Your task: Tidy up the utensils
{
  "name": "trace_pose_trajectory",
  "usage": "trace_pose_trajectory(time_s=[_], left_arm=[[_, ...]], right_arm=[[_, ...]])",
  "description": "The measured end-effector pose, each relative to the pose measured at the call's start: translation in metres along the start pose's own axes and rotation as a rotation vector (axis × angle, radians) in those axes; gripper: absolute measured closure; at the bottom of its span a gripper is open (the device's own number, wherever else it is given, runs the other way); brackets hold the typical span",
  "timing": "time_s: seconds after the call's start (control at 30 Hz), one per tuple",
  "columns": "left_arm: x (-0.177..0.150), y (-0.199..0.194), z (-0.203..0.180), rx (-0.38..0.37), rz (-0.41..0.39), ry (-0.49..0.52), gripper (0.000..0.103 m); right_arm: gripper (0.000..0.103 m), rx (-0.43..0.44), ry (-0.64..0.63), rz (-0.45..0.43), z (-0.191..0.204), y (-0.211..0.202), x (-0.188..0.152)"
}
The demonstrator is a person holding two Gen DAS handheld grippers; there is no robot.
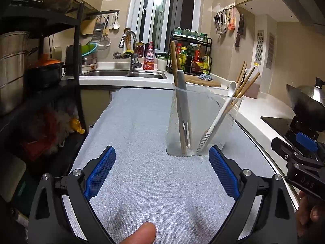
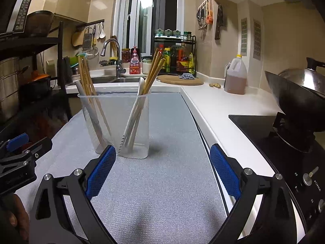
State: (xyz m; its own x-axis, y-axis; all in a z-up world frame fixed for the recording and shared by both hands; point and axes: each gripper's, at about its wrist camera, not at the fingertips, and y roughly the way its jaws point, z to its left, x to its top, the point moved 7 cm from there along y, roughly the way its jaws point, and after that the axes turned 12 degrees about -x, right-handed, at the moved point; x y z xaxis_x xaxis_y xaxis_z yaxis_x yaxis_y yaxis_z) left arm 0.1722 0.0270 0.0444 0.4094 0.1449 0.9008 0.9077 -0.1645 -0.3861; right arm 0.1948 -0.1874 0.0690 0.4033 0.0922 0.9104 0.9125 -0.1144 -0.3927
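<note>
Ahead of the left tool [image 1: 162, 168], a bare stretch of grey mat [image 1: 132, 122] is left free up to the clear utensil holder [image 1: 195, 122], which stands just beyond its right finger. Chopsticks [image 1: 246, 83] and a white spoon [image 1: 219, 113] lean outward above the holder's rim, so room overhead is narrowed. To the left, passage is blocked by a black shelf rack [image 1: 78, 61]. Right of the right tool [image 2: 163, 168], the white counter [image 2: 219, 109] lies open, bounded by a wok [image 2: 298, 101] on the stove [image 2: 264, 134].

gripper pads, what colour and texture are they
Blue with a fine mesh-like grid texture, on both grippers' pads; clearest in the right wrist view.
</note>
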Motion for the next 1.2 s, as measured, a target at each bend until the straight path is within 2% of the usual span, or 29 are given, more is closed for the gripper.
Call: trace_pose_trajectory(time_s=[1.2], left_arm=[[-0.0009, -0.0030, -0.0002, 0.000, -0.008, 0.009, 0.013]], right_arm=[[0.011, -0.001, 0.000, -0.002, 0.0020, -0.0002, -0.0004]])
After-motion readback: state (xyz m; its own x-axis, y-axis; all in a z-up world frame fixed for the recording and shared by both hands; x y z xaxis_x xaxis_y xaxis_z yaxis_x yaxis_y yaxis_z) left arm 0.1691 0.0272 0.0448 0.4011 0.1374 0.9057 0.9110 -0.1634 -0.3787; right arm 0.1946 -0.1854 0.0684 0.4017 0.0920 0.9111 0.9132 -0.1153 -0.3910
